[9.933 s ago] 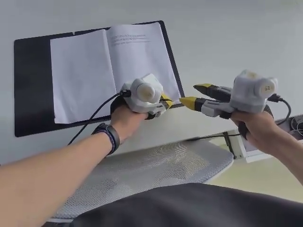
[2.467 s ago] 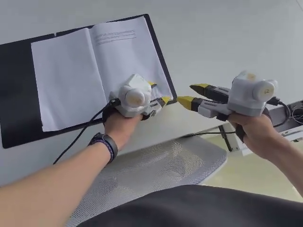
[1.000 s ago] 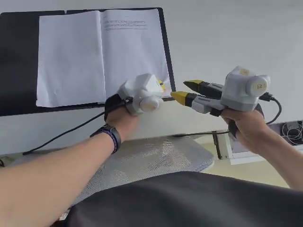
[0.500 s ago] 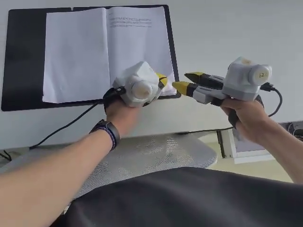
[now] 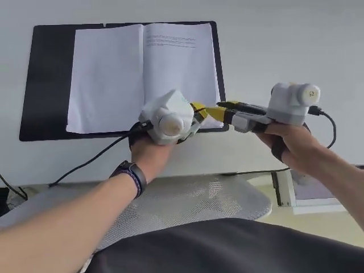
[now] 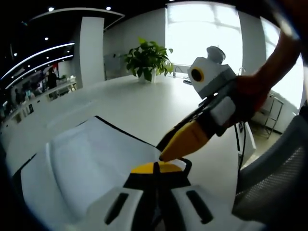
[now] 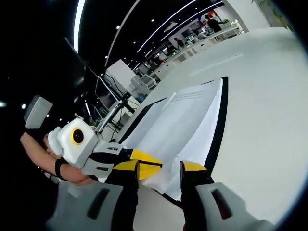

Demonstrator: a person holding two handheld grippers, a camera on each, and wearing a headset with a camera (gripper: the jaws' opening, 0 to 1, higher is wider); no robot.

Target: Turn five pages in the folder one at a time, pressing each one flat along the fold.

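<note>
A black folder (image 5: 48,79) lies open on the white table (image 5: 284,45), with white pages (image 5: 142,74) spread over both halves. My left gripper (image 5: 200,110) is at the folder's near right corner, and its yellow tips (image 6: 156,168) are together just above the page. Whether it pinches a sheet is hidden. My right gripper (image 5: 219,108) comes in from the right, almost touching the left one's tips. Its jaws stand open (image 7: 160,166) around the near corner of the right-hand page (image 7: 187,125).
A mesh chair seat (image 5: 187,199) sits below the table's near edge. A black cable (image 5: 91,162) runs from the left gripper across the table front. A potted plant (image 6: 147,57) stands far back on the table.
My right gripper has moved left to the folder's near right corner, up against the left gripper's tips. The left gripper has stayed at that corner.
</note>
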